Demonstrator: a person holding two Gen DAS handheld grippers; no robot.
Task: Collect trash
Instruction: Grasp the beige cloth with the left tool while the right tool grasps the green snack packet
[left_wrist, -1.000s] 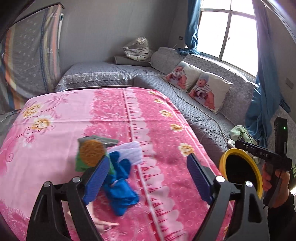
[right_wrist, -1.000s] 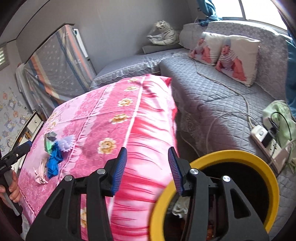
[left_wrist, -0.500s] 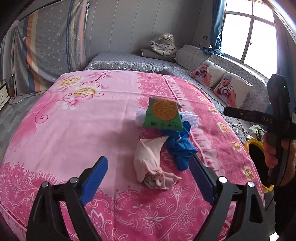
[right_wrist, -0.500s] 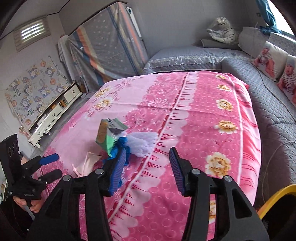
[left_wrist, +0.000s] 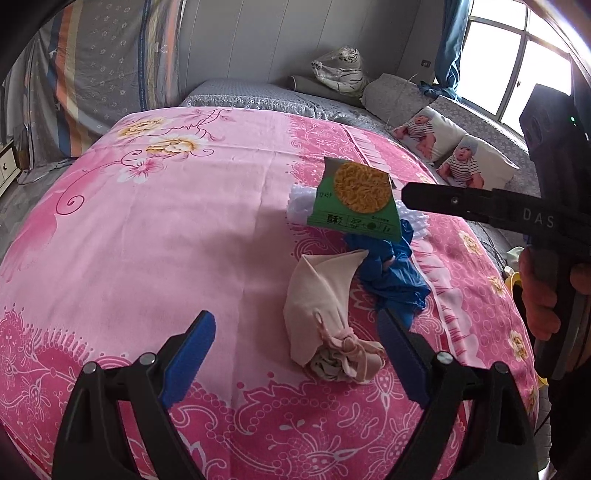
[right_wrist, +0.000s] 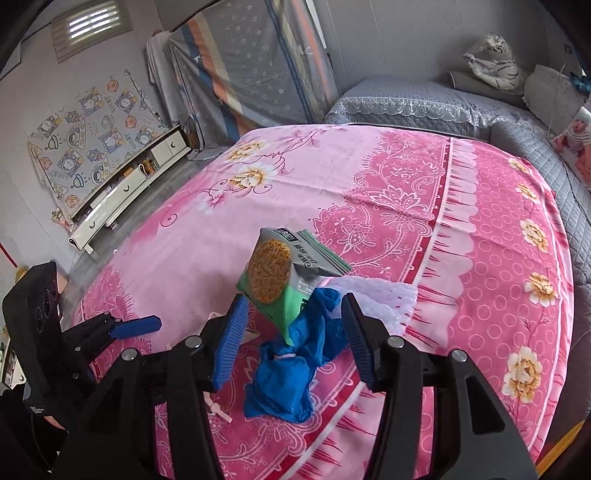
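Trash heap, mid pink floral bedsheet (left_wrist: 155, 236): green noodle wrapper (left_wrist: 356, 201) propped on white fluffy wad (left_wrist: 299, 205), crumpled blue plastic glove (right_wrist: 291, 365) touching it, knotted beige stocking (left_wrist: 325, 306) beside. Left gripper (left_wrist: 295, 354) spread wide, empty, bracketing the stocking. Right gripper (right_wrist: 291, 343) half-spread, jaws just been opening, straddling the glove without pinching. Advice: lower squarely and close on one item apiece.

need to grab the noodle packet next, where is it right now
The green noodle packet leans atop the trash pile mid-bed, over the blue plastic bag, white netting behind it.
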